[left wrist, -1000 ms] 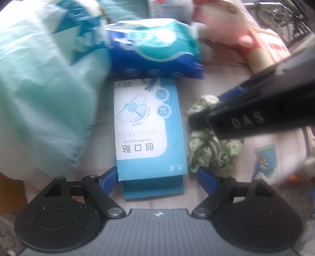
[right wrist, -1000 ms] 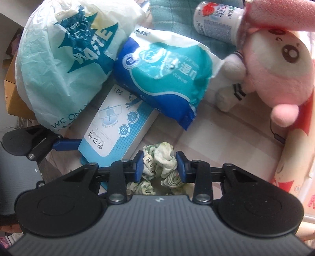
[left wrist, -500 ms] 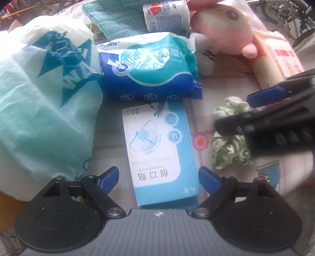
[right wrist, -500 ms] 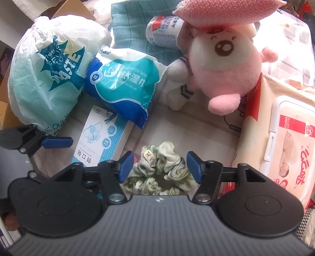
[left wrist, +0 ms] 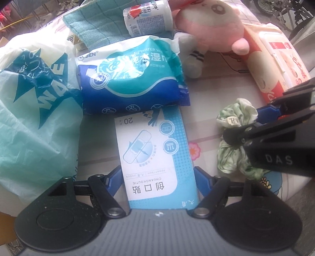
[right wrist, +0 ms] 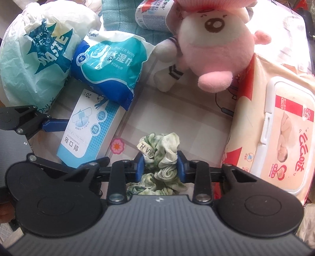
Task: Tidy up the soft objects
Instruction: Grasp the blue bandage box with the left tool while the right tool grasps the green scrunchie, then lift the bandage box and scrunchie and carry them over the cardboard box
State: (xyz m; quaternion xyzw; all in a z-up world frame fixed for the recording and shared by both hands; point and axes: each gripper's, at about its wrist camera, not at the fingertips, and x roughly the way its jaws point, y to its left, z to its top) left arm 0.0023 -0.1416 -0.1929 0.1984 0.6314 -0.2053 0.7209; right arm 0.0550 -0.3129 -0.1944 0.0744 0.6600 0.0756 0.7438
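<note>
A tabletop point(right wrist: 177, 118) under a pale checked cloth with cartoon prints carries everything. The biggest item is the crumpled white and mint plastic bag with a teal star print point(right wrist: 35, 55), lying at the far left. At the right edge rests the cream and red soft pack of baby wipes with a white flip lid point(right wrist: 275, 134). Behind the middle sits the pink and white plush animal point(right wrist: 212, 43), and left of it the blue and teal soft pack of wet wipes point(right wrist: 110, 67), whose lower edge overlaps the light-blue and white flat cardboard box of plasters point(left wrist: 155, 157). A folded teal cloth point(left wrist: 94, 25) and a white cylindrical can with a red label point(left wrist: 146, 16) lie at the back.

The left tool point(left wrist: 156, 181) straddles the near end of the plaster box, its jaws closing, blue pads just beside the box's sides. The right tool point(right wrist: 160, 167) is closing too, pinching the green and white crumpled fabric scrunchie point(right wrist: 161, 155), which sits between plaster box and baby wipes.
</note>
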